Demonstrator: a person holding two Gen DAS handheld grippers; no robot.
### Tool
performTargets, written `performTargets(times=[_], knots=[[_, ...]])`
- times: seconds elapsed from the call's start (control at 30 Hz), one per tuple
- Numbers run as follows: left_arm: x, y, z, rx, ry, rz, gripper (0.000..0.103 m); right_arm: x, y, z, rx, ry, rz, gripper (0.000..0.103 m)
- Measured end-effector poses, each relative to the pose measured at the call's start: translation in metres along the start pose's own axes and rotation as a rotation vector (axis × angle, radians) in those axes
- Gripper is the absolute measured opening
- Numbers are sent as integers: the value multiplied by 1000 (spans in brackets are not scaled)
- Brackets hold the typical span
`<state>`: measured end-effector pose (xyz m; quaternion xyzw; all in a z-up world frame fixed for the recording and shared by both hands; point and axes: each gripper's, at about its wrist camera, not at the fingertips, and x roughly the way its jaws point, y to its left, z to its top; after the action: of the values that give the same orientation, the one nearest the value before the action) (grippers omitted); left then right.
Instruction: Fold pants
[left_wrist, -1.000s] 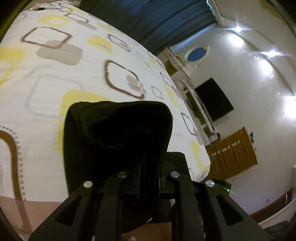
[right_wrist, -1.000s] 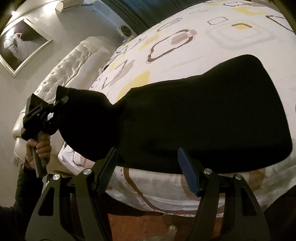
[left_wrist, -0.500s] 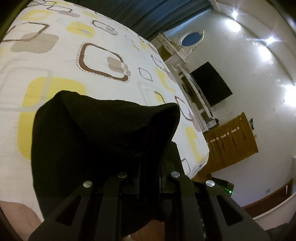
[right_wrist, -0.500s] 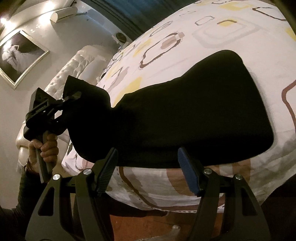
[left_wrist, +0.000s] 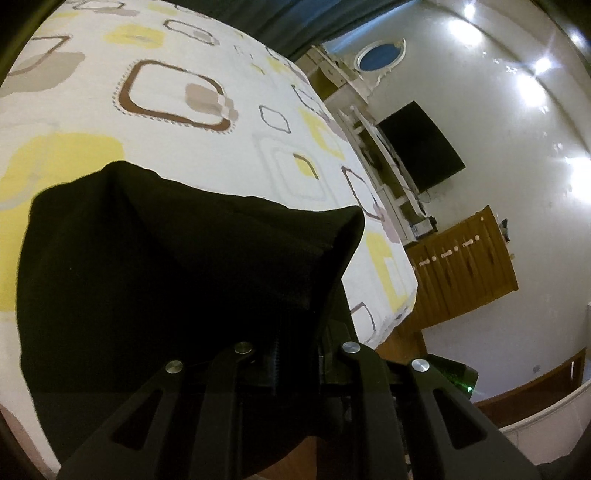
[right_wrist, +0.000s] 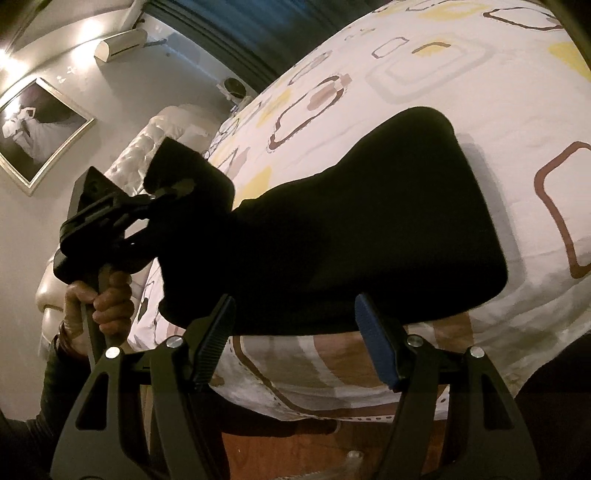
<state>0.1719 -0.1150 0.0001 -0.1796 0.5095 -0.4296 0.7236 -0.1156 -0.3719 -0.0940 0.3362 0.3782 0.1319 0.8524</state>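
While clamped, pants (left_wrist: 166, 266) inside left claw (left_wrist: 295, 354)

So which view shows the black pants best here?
The right wrist view: the pants lie spread across the bedsheet, one end lifted by the left gripper. The left wrist view shows only bunched cloth at its fingers.

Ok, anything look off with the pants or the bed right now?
Nothing damaged or spilled. The black pants lie partly folded near the edge of the bed, one end lifted off it, bunched in the shut left gripper. The right gripper is open, holding nothing.
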Motion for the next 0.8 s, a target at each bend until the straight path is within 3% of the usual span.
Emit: performTargets(times=[0.8], knots=[[87,-38,-10,-20,129,1,17,-25,-22,4,59,-58,-6,67]])
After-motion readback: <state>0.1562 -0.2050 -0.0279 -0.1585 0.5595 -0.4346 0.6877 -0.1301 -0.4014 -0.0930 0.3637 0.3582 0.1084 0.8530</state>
